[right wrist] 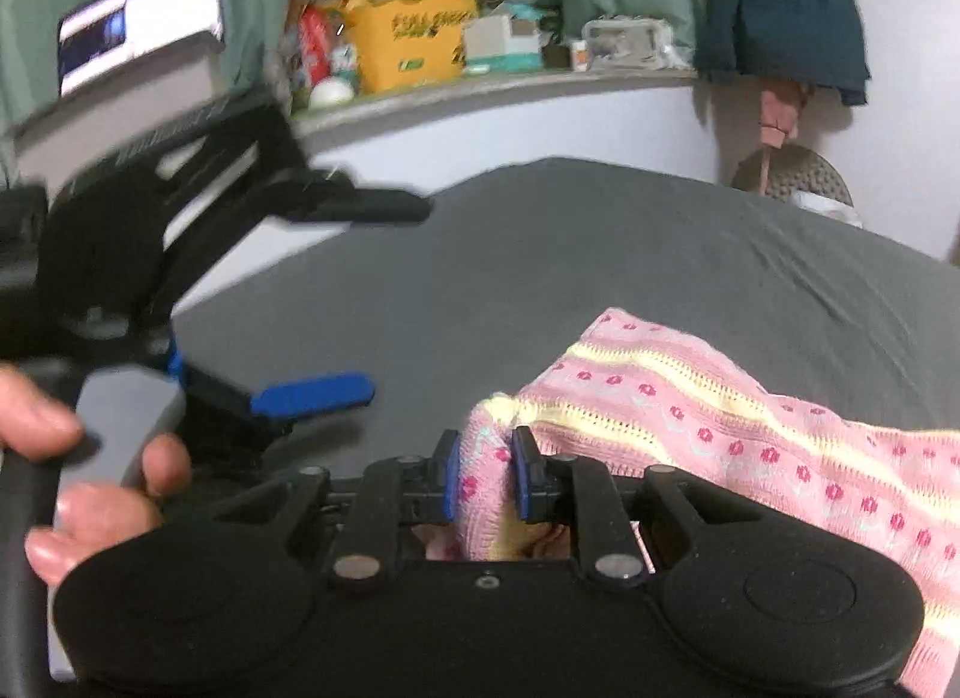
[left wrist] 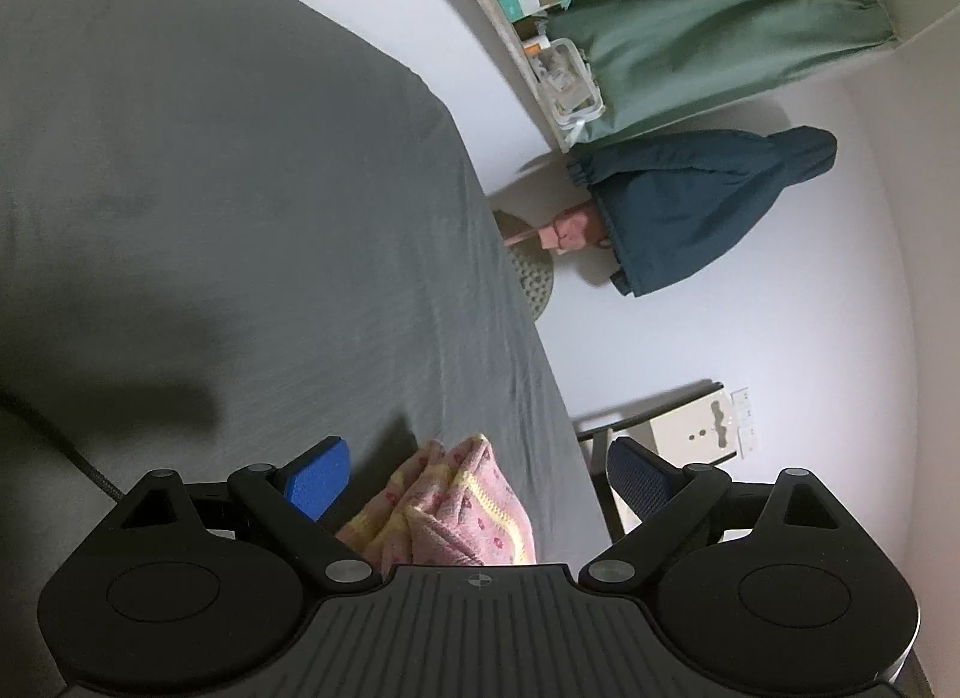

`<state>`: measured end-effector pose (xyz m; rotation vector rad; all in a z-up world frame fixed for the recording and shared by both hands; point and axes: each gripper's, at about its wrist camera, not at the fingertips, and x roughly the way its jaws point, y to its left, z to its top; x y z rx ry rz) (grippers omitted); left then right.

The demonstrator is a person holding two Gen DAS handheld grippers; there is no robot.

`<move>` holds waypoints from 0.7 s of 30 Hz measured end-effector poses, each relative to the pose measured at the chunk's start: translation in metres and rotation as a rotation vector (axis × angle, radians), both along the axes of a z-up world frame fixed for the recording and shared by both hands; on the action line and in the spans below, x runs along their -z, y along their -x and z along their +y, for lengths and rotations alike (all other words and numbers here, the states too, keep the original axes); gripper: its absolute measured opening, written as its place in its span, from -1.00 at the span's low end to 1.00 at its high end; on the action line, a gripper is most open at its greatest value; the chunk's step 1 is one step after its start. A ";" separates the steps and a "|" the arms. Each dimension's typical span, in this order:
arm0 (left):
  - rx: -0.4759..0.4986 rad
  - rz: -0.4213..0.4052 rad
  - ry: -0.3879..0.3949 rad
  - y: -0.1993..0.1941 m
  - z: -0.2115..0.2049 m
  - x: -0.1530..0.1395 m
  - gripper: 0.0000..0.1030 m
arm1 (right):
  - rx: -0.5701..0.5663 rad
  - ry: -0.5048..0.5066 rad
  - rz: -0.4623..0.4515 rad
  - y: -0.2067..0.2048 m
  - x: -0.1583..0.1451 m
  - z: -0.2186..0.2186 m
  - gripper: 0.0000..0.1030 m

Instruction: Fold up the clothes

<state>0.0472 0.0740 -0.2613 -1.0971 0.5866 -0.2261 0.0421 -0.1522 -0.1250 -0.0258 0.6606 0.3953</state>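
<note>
Grey bedsheet (right wrist: 540, 254) spread wide, lightly creased. Behind it, white wall (right wrist: 540, 122) topped by a cluttered ledge (right wrist: 480, 86) with a yellow cardboard box (right wrist: 408, 44). Green curtain (left wrist: 720, 20) above the ledge. Dark teal jacket (left wrist: 690, 206) hung on the wall beside the ledge's end. Dim, even indoor light.

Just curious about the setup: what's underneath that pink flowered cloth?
The pink flowered cloth lies on a grey bedsheet, one end pinched in the right claw. Anything beneath its folds is hidden.
</note>
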 end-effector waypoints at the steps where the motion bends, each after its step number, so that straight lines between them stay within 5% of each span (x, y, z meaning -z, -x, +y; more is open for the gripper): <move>1: 0.002 0.000 0.000 -0.001 -0.001 0.000 0.80 | -0.013 0.025 -0.001 0.001 0.001 0.006 -0.54; 2: 0.009 0.000 0.001 -0.002 -0.001 0.000 0.80 | -0.028 0.049 -0.009 0.001 0.001 0.012 -0.46; 4: 0.023 0.002 0.004 -0.004 -0.002 0.000 0.80 | -0.076 0.086 -0.020 0.006 0.003 0.022 0.04; 5: 0.025 0.002 0.002 -0.005 -0.002 0.000 0.80 | -0.094 0.099 -0.037 0.013 0.002 0.024 0.09; 13: 0.030 0.025 0.019 -0.001 0.002 0.006 0.80 | -0.061 0.358 -0.138 0.077 0.005 0.009 0.28; 18: 0.166 0.059 -0.005 -0.008 -0.013 0.005 0.81 | -0.014 0.532 -0.125 0.103 0.022 -0.018 0.28; 21: 0.224 0.105 -0.085 -0.012 -0.026 0.003 0.81 | -0.012 0.609 -0.121 0.103 0.032 -0.022 0.28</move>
